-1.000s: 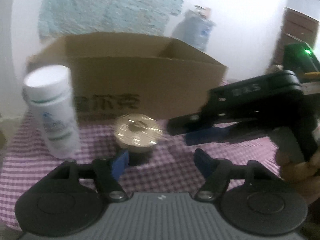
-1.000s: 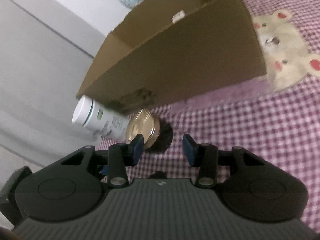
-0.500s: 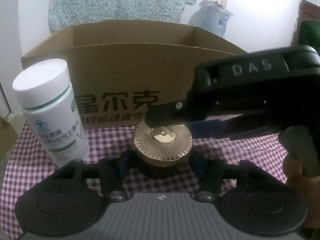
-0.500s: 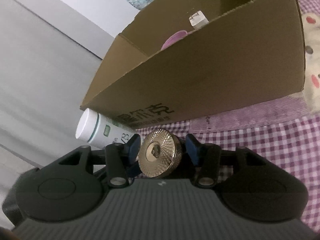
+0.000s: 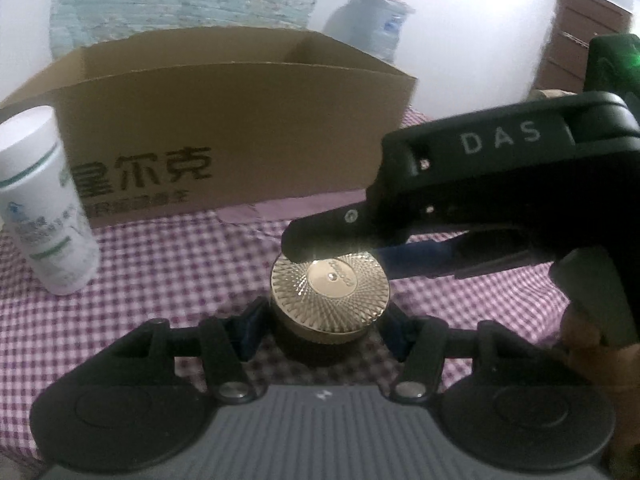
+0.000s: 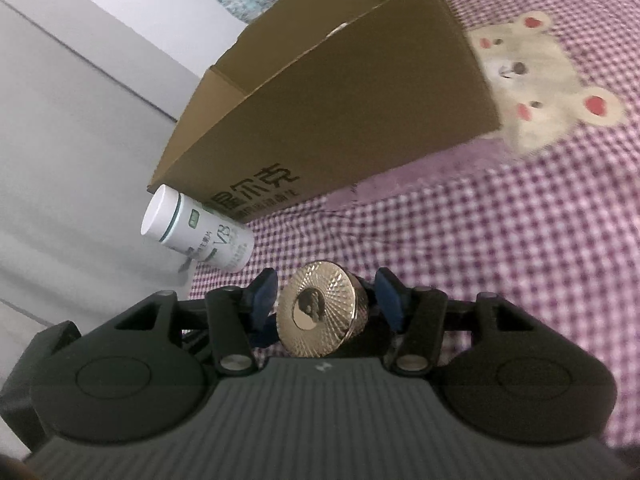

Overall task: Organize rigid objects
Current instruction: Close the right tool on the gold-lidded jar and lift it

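A dark jar with a ribbed gold lid (image 5: pixel 330 284) stands on the checked cloth in front of a cardboard box (image 5: pixel 240 128). My left gripper (image 5: pixel 324 332) is shut on the jar's body, one blue pad on each side. My right gripper (image 5: pixel 320 240) reaches in from the right, with one black finger over the far edge of the lid. In the right wrist view the gold lid (image 6: pixel 320 316) sits between the right gripper's (image 6: pixel 326 296) blue pads. Its jaws are opening, and small gaps show beside the lid.
A white pill bottle (image 5: pixel 40 208) stands upright at the left, close to the box (image 6: pixel 340 120) corner. A bear patch (image 6: pixel 540 92) lies on the cloth to the right of the box. A hand (image 5: pixel 592 360) holds the right gripper's handle. A water jug (image 5: pixel 372 20) stands behind.
My left gripper moved up to the jar and closed on it. My right gripper swung in from the right and took the lid between its widening fingers.
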A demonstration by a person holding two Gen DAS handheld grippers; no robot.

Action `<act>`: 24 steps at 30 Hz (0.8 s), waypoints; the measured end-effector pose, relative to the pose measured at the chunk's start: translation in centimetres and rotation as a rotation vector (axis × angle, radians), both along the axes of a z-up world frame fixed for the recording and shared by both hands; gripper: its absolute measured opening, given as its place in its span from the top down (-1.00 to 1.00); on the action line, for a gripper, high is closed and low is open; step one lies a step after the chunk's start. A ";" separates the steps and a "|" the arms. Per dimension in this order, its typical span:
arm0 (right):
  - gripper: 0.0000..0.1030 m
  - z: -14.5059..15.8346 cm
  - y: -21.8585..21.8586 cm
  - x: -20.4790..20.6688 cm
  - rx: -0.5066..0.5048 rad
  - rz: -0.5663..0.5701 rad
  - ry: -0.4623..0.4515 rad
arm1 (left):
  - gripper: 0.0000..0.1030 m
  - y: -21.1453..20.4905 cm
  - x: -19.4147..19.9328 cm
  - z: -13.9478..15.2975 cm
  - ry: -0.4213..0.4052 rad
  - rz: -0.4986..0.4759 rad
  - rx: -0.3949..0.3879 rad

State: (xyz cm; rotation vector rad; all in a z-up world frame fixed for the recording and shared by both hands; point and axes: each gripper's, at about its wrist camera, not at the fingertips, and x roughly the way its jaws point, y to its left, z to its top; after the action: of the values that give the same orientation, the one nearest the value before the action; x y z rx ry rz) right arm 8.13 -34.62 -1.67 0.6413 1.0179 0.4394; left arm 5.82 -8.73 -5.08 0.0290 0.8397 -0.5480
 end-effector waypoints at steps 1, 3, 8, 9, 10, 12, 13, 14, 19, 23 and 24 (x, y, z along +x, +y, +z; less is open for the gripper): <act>-0.05 -0.1 -0.3 -0.3 0.009 -0.011 0.004 | -0.16 -0.2 -0.1 0.0 0.000 -0.003 0.005; -0.05 -0.4 -0.5 -0.7 0.020 -0.030 0.016 | -0.16 -0.5 -0.2 0.0 0.001 -0.005 0.018; -0.05 -0.8 -1.3 -1.3 0.025 -0.058 0.043 | -0.18 -1.8 0.6 -0.2 0.007 -0.012 0.044; -0.05 -0.9 -1.4 -1.4 0.031 -0.059 0.047 | -0.18 -2.1 0.8 -0.1 0.007 -0.011 0.049; -0.04 -1.0 -1.5 -1.6 0.032 -0.060 0.050 | -0.18 -2.3 0.8 -0.1 0.004 -0.007 0.056; -0.04 -1.0 -1.2 -1.5 0.022 -0.061 0.047 | -0.17 -2.4 0.0 -0.1 0.000 -0.003 0.066; -0.02 -1.0 -1.2 -1.5 0.021 -0.063 0.049 | -0.17 -2.5 -0.1 -0.1 0.000 0.000 0.071; -0.01 -1.1 -1.2 -1.5 0.018 -0.062 0.051 | -0.16 -2.9 0.1 0.0 -0.002 0.003 0.074; 0.00 -1.1 -1.0 -1.4 0.011 -0.056 0.046 | -0.16 -2.7 0.4 0.0 0.003 0.011 0.077; 0.00 -1.1 -1.1 -1.3 0.015 -0.056 0.047 | -0.16 -2.7 0.5 -0.1 0.004 0.016 0.083; 0.00 -1.1 -1.1 -1.3 0.015 -0.054 0.046 | -0.15 -2.7 0.5 -0.2 0.003 0.017 0.085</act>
State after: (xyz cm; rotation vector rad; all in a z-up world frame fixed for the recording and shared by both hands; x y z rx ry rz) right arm 6.85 -35.71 -2.74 0.6938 1.0395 0.3866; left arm 6.34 -11.44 -5.26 0.0985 0.8656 -0.4967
